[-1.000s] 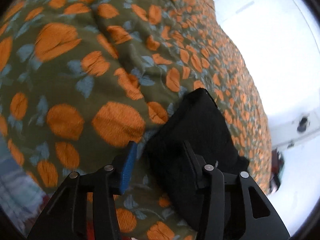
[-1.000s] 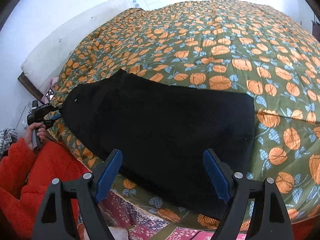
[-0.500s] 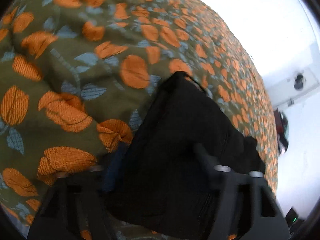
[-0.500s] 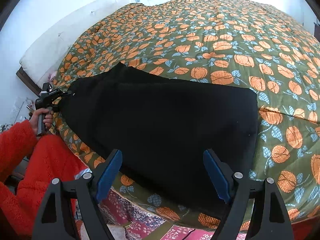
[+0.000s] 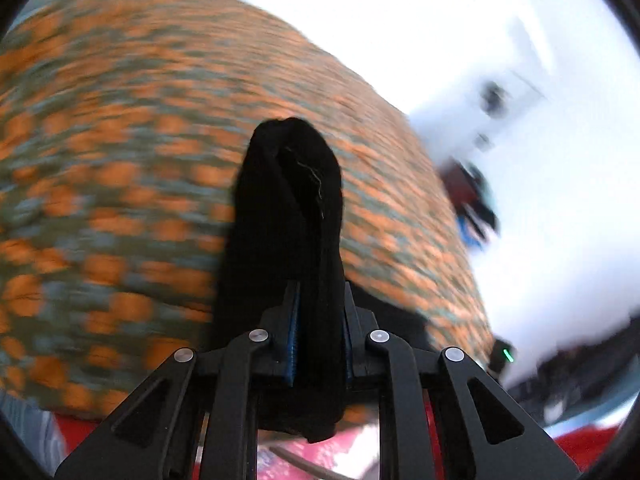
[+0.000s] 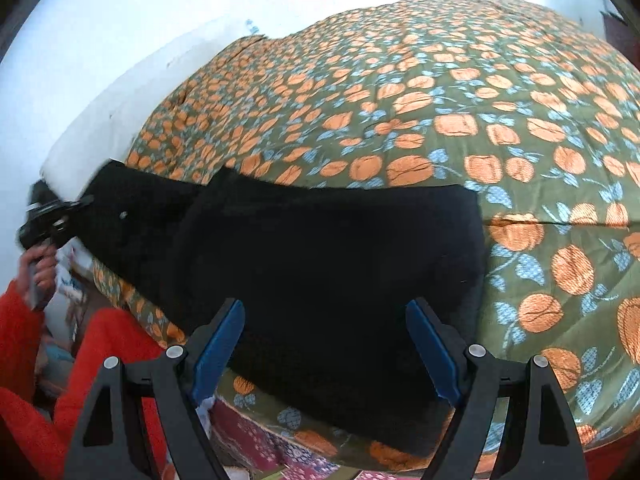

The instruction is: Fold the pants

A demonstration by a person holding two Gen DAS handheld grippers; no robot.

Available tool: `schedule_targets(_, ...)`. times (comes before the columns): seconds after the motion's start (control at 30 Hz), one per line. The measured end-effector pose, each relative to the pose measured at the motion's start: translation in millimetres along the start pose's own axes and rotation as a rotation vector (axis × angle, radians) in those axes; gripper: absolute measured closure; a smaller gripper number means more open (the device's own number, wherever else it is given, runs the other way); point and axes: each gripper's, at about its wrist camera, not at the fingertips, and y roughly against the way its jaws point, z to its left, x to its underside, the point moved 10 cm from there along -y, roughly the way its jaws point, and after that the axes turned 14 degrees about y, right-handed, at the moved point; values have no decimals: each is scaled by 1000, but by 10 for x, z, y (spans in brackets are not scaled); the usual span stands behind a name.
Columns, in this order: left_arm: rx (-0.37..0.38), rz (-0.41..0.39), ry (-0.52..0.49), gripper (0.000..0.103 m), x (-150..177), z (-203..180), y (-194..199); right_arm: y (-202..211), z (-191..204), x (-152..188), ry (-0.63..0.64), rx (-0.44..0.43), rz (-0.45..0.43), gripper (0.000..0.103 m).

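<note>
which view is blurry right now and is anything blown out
Left wrist view: the floral bedspread is smeared by motion blur, while the left gripper and black pants stay sharp; the wall is overexposed white. Right wrist view: sharp, only the fisheye bulge and a bright wall.

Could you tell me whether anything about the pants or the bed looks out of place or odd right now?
Only small things: a pale loose thread clings to the black pants bunched in the left claw, and their near edge overhangs the quilt. The right claw is open.
</note>
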Motion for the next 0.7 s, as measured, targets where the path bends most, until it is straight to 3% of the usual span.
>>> schedule_targets(0.1,66,122,-98,91,519,-714,-529,75,-138,-49,-45,8,-33,20)
schedule_targets(0.27,153,327,-152,96,1356,-1195,-1652,228,-322,-70,-85,35,-77,20)
schedule_targets(0.37,-8,411,-208,94,1717,-1060,-2157,320,-435,-39,-105,60,-90,20)
schedule_targets(0.43,29,442,-180,94,1791,-1085,-2107,430,-504,-36,-120,73,-112,20)
schedule_targets(0.47,55,430,-178,87,1745,-1117,-1995,475,-520,-40,-123,73,-123,20)
schedule_targets(0.5,67,389,-190,73,1623,-1136,-1821,527,-539,-41,-126,73,-136,20)
schedule_targets(0.53,66,336,-205,63,1473,-1150,-1677,554,-552,-34,-128,71,-141,20)
schedule_targets(0.57,56,259,-221,44,1273,-1121,-1492,558,-557,-34,-134,61,-141,20)
schedule_targets(0.6,36,182,-235,38,1087,-1070,-1330,542,-543,-35,-140,48,-137,20)
schedule_targets(0.67,-41,84,-246,38,797,-859,-1166,472,-419,-95,-158,-24,-136,20)
schedule_targets(0.7,-117,42,-242,48,644,-642,-1141,436,-313,-136,-164,-74,-136,20)
